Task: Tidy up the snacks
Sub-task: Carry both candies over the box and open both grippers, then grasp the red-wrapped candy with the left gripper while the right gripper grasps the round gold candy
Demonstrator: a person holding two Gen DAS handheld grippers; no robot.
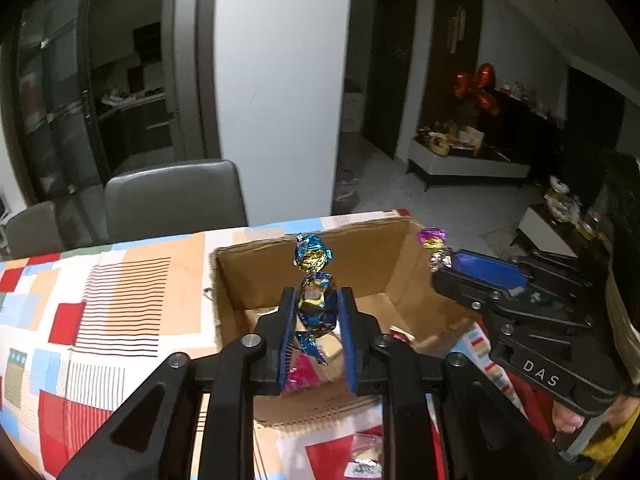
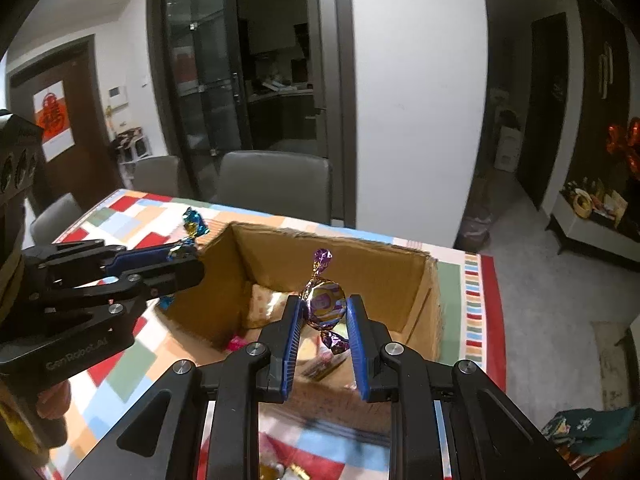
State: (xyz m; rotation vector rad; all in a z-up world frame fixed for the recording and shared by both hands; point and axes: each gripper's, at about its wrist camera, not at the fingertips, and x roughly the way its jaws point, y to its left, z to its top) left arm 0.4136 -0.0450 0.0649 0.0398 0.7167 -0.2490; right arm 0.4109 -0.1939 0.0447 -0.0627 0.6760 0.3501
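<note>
Left view only: red balloon point(image 1: 478, 88) behind box point(image 1: 240, 272).

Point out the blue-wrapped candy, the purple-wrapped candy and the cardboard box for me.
blue-wrapped candy point(image 1: 316, 304), left wrist view, on its foil body between the jaws.
purple-wrapped candy point(image 2: 326, 304), right wrist view, on its round middle.
cardboard box point(image 2: 360, 264), right wrist view, on its far inner wall.

1. I see a blue-and-gold wrapped candy point(image 1: 316, 300) standing upright above the open cardboard box point(image 1: 256, 272).
2. A purple-and-gold candy point(image 2: 326, 304) stands upright over that box too.
</note>
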